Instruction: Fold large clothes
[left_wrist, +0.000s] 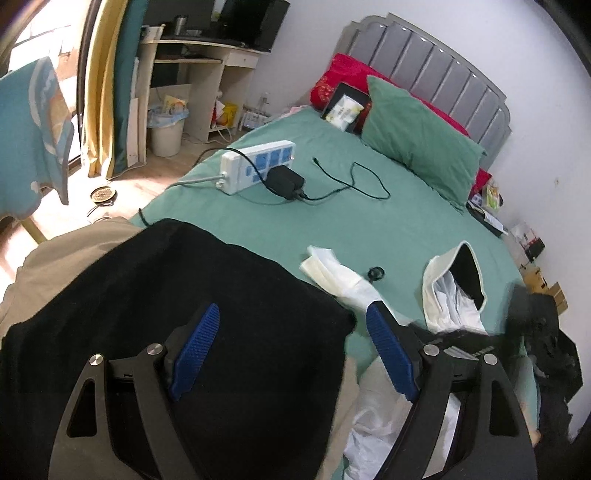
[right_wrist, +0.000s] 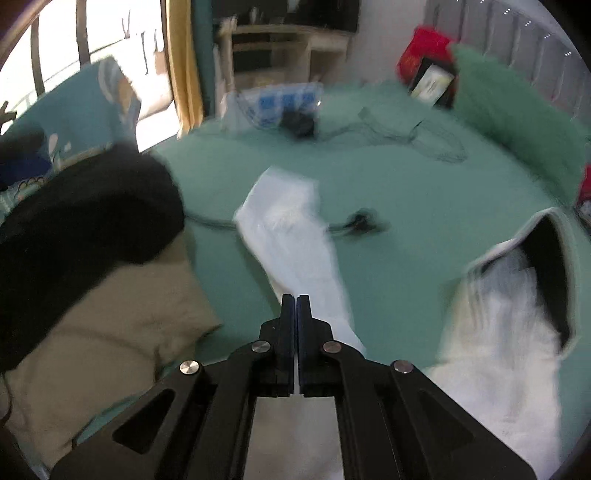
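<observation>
A white garment with cream cuffs lies rumpled on the green bed sheet (left_wrist: 258, 229). One sleeve (left_wrist: 332, 273) stretches away from me and the other end (left_wrist: 450, 291) stands up with a dark opening. My left gripper (left_wrist: 295, 317) is open and empty, hovering over a folded black garment (left_wrist: 184, 288) beside the white one. In the blurred right wrist view my right gripper (right_wrist: 296, 301) is shut on the white garment (right_wrist: 295, 240), with the sleeve running forward from the fingertips and its other part (right_wrist: 509, 306) at the right.
The black garment lies on a beige one (left_wrist: 74, 240), also in the right wrist view (right_wrist: 110, 314). A power strip (left_wrist: 255, 166) with a charger and cable, a small black object (left_wrist: 376, 274), a green pillow (left_wrist: 421, 136) and a red one sit farther up. Dark clothes (left_wrist: 546, 339) hang off the right edge.
</observation>
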